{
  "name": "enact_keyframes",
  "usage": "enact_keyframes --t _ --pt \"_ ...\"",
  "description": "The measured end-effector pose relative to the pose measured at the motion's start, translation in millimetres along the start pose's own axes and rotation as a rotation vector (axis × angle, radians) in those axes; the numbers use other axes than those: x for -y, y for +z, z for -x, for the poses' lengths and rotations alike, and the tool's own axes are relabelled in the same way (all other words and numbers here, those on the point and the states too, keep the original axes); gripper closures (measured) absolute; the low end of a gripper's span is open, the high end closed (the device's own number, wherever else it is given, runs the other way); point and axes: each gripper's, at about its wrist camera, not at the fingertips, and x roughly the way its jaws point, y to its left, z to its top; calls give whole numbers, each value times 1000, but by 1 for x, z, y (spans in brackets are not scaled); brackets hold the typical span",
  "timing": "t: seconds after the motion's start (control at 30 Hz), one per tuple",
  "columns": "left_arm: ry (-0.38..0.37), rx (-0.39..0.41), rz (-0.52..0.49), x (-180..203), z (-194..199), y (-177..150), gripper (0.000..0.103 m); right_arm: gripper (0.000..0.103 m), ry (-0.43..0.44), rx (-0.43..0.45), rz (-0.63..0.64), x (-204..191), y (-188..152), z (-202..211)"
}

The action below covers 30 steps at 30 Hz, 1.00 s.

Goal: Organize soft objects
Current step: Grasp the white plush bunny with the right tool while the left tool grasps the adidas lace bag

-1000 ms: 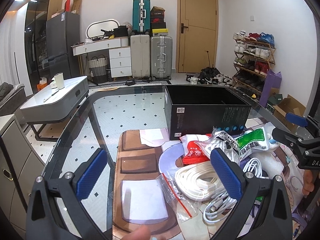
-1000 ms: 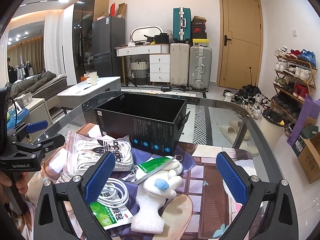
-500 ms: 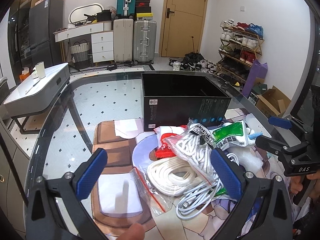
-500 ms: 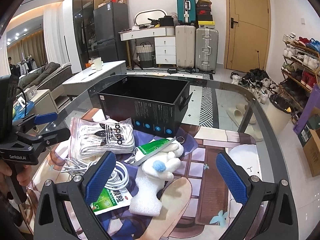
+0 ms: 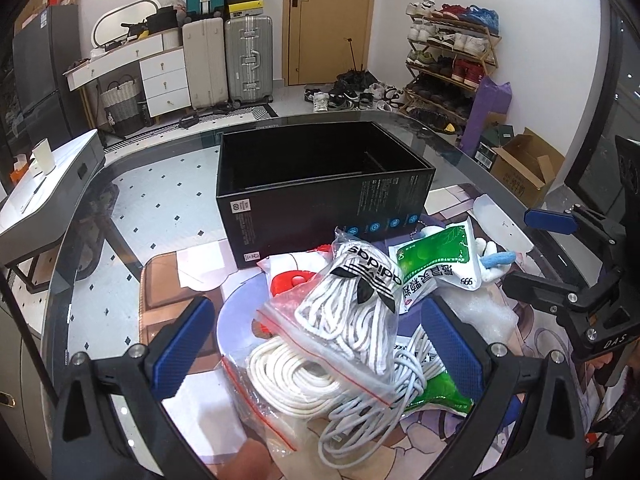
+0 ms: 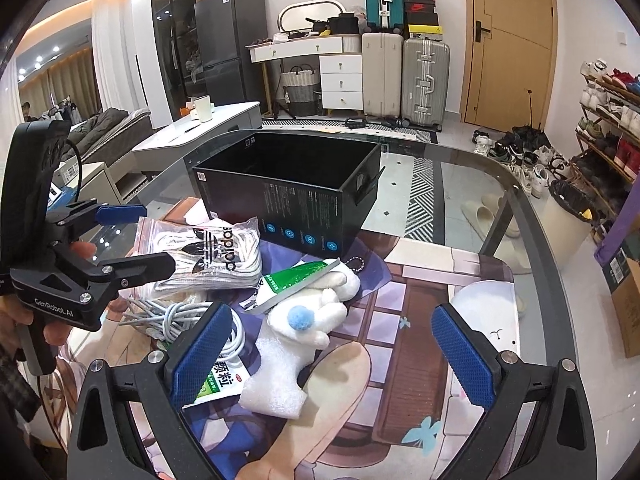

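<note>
Left gripper (image 5: 320, 344) is spread wide over the pile, holding nothing — between its blue pads sits the zip bag of white laces (image 5: 352, 300) with the adidas mark, and under that a coil of white rope (image 5: 292, 372) in its own clear bag. A loose white cable (image 5: 372, 404) spills out toward the right pad. Just past the right fingertip lies a green sachet (image 5: 432, 256), and straight ahead of the jaws stands the black box (image 5: 320, 196), open on top, its inside dark.

Over to the right gripper (image 6: 328, 356), and it too is wide apart, nothing gripped. The small white plush (image 6: 316, 312) with the blue pompom lies between the jaws, nearer the left pad, resting on a piece of white foam (image 6: 276, 376). A second green packet (image 6: 218, 380) sits partly tucked behind that left pad, beside the cable coil. The lace bag (image 6: 216, 256) is further ahead and to the left — the black box (image 6: 288, 196) beyond it.

Everything rests on a glass table (image 6: 460, 184) with a printed mat (image 6: 400, 320) underneath the pile. Each gripper shows up in the other's camera, off to the side.
</note>
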Motion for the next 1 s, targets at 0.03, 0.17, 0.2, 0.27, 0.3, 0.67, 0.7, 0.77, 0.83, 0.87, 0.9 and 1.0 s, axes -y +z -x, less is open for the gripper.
enact_keyframes --t 0.03,0.17,0.2,0.27,0.3,0.67,0.7,0.77,0.83,0.87,0.9,1.0 --pt "-9 -6 -1 0 -1 1 0 3 2 -3 -5 1 0 -1" --pt "-20 -31 -11 0 -6 5 0 5 9 -18 -21 5 1 -4" --pt "-21 -39 -16 0 -7 6 0 6 13 -23 -23 5 0 -5" --pt "-25 -56 -28 1 -10 6 0 7 18 -34 -24 6 0 -7" --pt "-27 -66 -36 2 -12 6 0 9 22 -42 -22 6 -1 -9" --pt "-65 -128 -88 7 -25 10 2 16 40 -117 -14 4 -2 -34" --pt "-66 -132 -90 7 -27 11 2 17 41 -124 -15 3 -2 -37" --pt "-71 -141 -88 6 -29 11 3 20 42 -140 -13 2 -1 -43" --pt "-71 -145 -85 3 -30 11 5 21 49 -148 -17 2 1 -48" --pt "-71 -147 -87 4 -31 12 11 22 53 -149 -17 2 2 -50" --pt "-71 -149 -89 3 -32 12 13 23 56 -148 -15 1 4 -52" --pt "-75 -154 -95 2 -32 11 21 28 65 -152 -13 -1 9 -58"
